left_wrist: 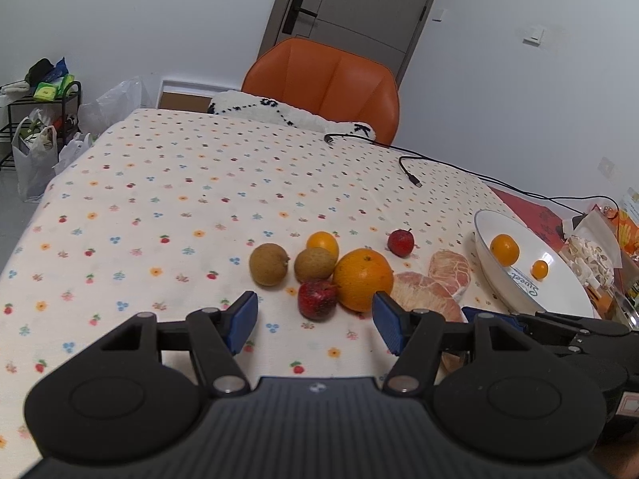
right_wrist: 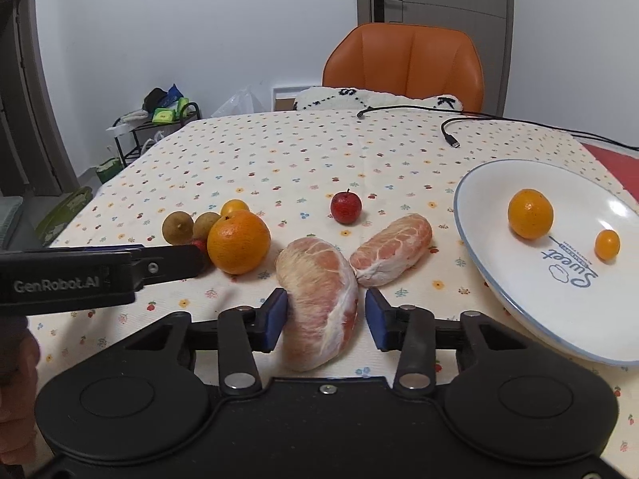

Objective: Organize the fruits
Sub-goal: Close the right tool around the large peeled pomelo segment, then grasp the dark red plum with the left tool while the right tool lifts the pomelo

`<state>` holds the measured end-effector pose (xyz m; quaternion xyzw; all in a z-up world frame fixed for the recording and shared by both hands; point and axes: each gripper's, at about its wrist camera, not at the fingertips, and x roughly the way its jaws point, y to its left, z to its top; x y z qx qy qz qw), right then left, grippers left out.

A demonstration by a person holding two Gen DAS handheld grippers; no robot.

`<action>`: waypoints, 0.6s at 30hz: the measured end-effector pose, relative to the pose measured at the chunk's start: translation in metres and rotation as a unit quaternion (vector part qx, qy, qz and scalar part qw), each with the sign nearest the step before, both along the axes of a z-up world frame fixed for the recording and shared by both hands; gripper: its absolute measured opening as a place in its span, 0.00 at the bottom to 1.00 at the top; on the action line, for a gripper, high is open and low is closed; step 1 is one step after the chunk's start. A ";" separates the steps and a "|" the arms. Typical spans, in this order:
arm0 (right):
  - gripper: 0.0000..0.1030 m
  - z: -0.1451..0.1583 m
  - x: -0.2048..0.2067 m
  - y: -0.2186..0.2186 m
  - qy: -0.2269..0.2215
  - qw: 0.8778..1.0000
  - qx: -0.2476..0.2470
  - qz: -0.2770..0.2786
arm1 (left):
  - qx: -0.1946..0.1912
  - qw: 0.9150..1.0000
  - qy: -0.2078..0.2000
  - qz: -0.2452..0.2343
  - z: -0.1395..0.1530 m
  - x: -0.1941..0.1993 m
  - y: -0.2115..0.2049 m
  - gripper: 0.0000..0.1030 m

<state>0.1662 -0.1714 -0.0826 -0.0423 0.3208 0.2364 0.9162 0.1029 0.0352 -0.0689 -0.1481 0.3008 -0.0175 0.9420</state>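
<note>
While my right tongs are straddling the nearer pomelo segment with the blue pads standing just beside its flanks, I cannot tell whether they are pressing it yet. That segment is lying on the floral cloth of the tabletop close to the near edge, its tip nearly touching the second pomelo segment angling away toward the white plate. My left tongs are hanging spread apart and holding nothing, just short of a dark red fruit and the big orange, which are sitting against each other. Behind them two brown longans and a small orange fruit are clustering together, and a red hawthorn-like fruit is standing alone a little farther back. Toward the tabletop's right edge the plate is carrying a mandarin and a tiny kumquat, sitting apart from each other. Two black cables are trailing across the far right corner.
</note>
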 end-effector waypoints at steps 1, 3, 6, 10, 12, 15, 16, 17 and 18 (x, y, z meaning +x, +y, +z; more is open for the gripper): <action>0.38 0.000 0.000 -0.001 0.001 1.000 0.003 0.001 | 0.000 1.000 0.001 -0.002 -0.001 0.001 -0.002 0.60; 0.38 0.000 0.001 -0.003 0.002 1.000 0.010 0.002 | 0.001 1.000 0.001 -0.005 -0.001 0.003 -0.004 0.60; 0.41 0.000 0.001 -0.001 0.000 1.000 0.008 0.006 | 0.004 1.000 0.002 -0.006 -0.002 0.004 -0.006 0.60; 0.44 -0.001 0.003 0.005 -0.005 1.000 0.006 0.011 | 0.006 1.000 0.002 -0.005 -0.003 0.006 -0.006 0.60; 0.42 -0.002 0.004 0.007 -0.011 1.000 0.003 0.013 | 0.010 1.000 0.002 -0.005 -0.003 0.007 -0.006 0.60; 0.39 -0.002 0.005 0.004 -0.013 1.000 0.007 0.016 | 0.011 1.000 0.002 -0.004 -0.004 0.008 -0.006 0.60; 0.38 -0.002 0.006 0.002 -0.010 1.000 0.012 0.018 | 0.010 1.000 0.001 -0.004 -0.004 0.009 -0.006 0.60; 0.38 -0.002 0.007 0.000 -0.008 1.000 0.018 0.019 | 0.010 1.000 0.001 -0.003 -0.004 0.010 -0.006 0.60; 0.38 -0.001 0.007 -0.002 -0.004 1.000 0.023 0.020 | 0.008 1.000 0.000 -0.004 -0.004 0.010 -0.006 0.60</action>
